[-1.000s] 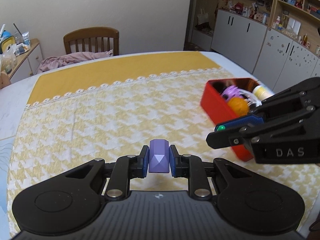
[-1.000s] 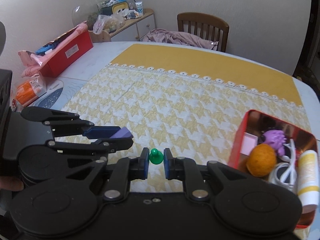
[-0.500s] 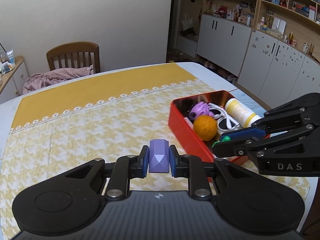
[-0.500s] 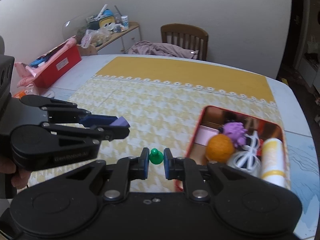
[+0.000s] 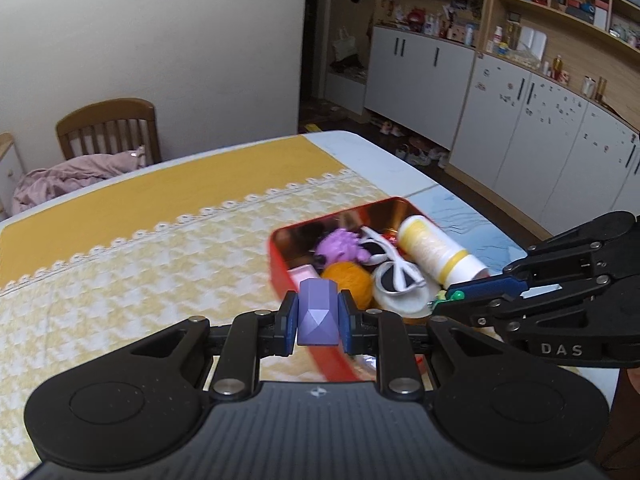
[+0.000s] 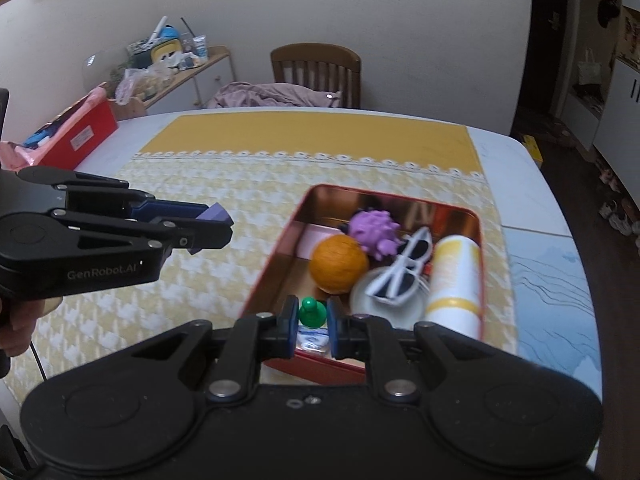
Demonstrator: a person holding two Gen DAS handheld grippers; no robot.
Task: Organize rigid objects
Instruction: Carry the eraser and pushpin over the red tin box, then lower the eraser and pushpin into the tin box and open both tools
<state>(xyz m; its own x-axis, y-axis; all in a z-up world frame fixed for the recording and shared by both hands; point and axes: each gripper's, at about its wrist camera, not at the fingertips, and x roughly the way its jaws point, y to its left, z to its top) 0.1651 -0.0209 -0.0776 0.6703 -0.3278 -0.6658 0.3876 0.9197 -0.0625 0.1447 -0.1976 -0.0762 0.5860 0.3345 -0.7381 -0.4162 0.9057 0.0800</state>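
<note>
My left gripper (image 5: 318, 322) is shut on a faceted purple block (image 5: 319, 312), held in the air at the near left edge of the red tin box (image 5: 280, 268). Over the tin's near end my right gripper (image 6: 313, 320) is shut on a small green pawn-shaped piece (image 6: 312, 312). The red tin box (image 6: 276, 256) holds an orange ball (image 6: 339, 258), a spiky purple toy (image 6: 374, 230), white sunglasses (image 6: 404, 270) and a yellow-and-white bottle (image 6: 456, 272). In the right wrist view the left gripper (image 6: 218, 222) reaches in from the left with the purple block (image 6: 216, 214).
The tin sits on a yellow-and-white patterned tablecloth (image 6: 224, 184) near the table's right edge. A wooden chair (image 6: 316, 68) with pink cloth stands behind the table. A red box (image 6: 76, 136) lies at the far left; white cabinets (image 5: 520, 120) line the right wall.
Both grippers have travelled to the right across the tablecloth, each keeping its piece. The red tin has come from the side of both views to directly under the fingertips.
</note>
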